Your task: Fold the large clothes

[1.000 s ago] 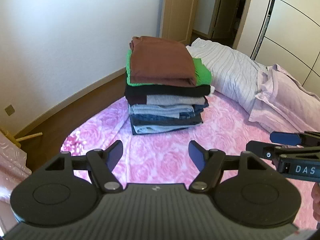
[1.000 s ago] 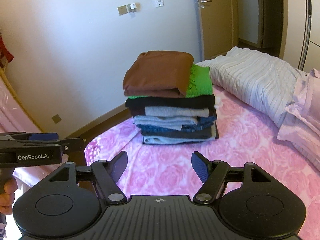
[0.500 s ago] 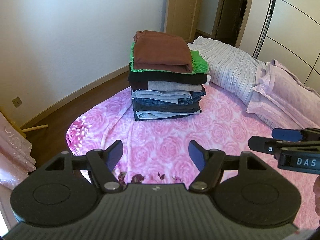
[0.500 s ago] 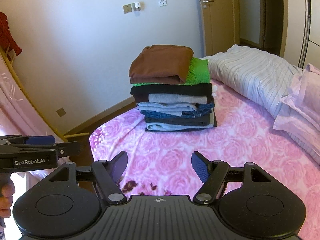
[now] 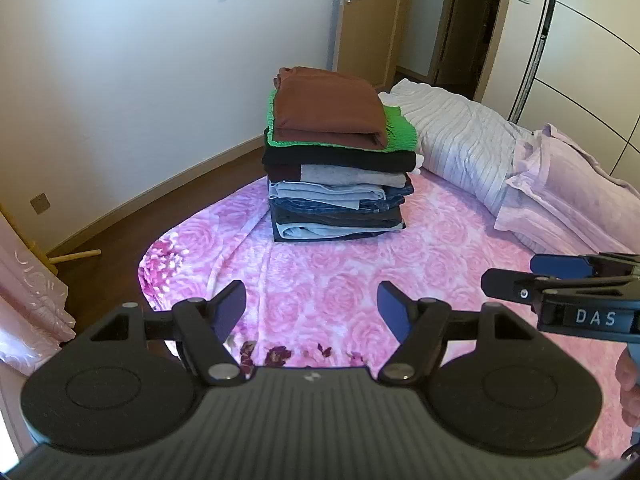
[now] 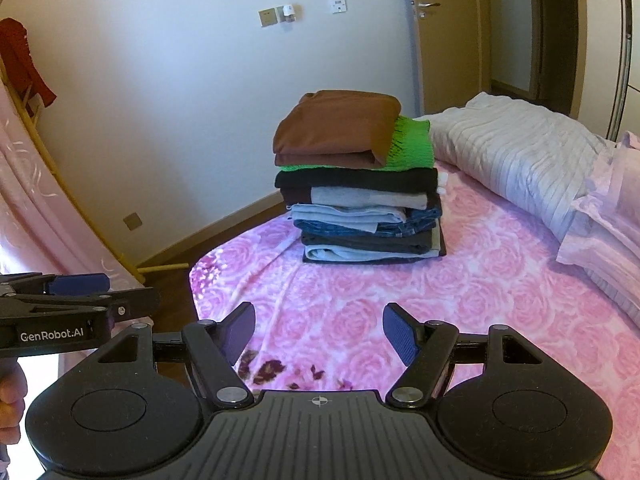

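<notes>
A tall stack of folded clothes (image 5: 338, 168) (image 6: 360, 184) stands on the pink rose-patterned bed (image 5: 360, 280) (image 6: 480, 300). A brown garment (image 5: 328, 108) (image 6: 340, 128) lies on top, over a green knit (image 5: 400, 132), then black, grey and denim pieces. My left gripper (image 5: 312, 308) hangs open over the near bed edge, well short of the stack, nothing between its fingers. My right gripper (image 6: 319, 334) is open too and empty, beside the left one. Each gripper shows at the side of the other's view, the right gripper (image 5: 560, 284) and the left gripper (image 6: 80, 300).
A striped white duvet (image 5: 460, 144) (image 6: 520, 148) and a pink pillow (image 5: 560, 188) lie on the bed's right. Wooden floor (image 5: 160, 232) and a white wall lie left of the bed. A pink curtain (image 6: 36, 208) hangs at far left. A door (image 5: 360, 16) is behind.
Both grippers have drawn back from the stack, which now looks smaller and farther; the bed's near edge and floor have come into view. Jaws stayed open.
</notes>
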### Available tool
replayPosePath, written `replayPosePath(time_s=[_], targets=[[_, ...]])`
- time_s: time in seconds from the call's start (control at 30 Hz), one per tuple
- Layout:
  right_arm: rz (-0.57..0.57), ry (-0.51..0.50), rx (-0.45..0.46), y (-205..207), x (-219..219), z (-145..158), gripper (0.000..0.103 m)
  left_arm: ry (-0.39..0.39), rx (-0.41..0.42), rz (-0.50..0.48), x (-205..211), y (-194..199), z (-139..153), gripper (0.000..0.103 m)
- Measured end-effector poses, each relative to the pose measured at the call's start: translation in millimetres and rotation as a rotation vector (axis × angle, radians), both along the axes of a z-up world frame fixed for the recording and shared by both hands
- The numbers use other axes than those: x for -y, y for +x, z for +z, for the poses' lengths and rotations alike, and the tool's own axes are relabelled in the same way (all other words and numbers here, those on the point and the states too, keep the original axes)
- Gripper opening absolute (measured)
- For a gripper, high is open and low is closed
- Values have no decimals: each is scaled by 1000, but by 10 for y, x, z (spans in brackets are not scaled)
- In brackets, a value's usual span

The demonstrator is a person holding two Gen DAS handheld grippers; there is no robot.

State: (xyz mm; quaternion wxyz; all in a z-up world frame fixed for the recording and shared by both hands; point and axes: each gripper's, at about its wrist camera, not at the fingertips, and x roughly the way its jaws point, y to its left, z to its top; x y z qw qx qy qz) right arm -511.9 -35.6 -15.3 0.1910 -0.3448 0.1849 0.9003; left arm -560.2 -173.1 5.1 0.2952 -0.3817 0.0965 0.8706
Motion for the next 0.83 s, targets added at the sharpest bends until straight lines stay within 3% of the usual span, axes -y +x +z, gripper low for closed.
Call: replayPosePath(time_s=[0.83], targets=[[7,-16,17,-42,-98,-104,68,-7,2,-7,-103,-29,-60,69]])
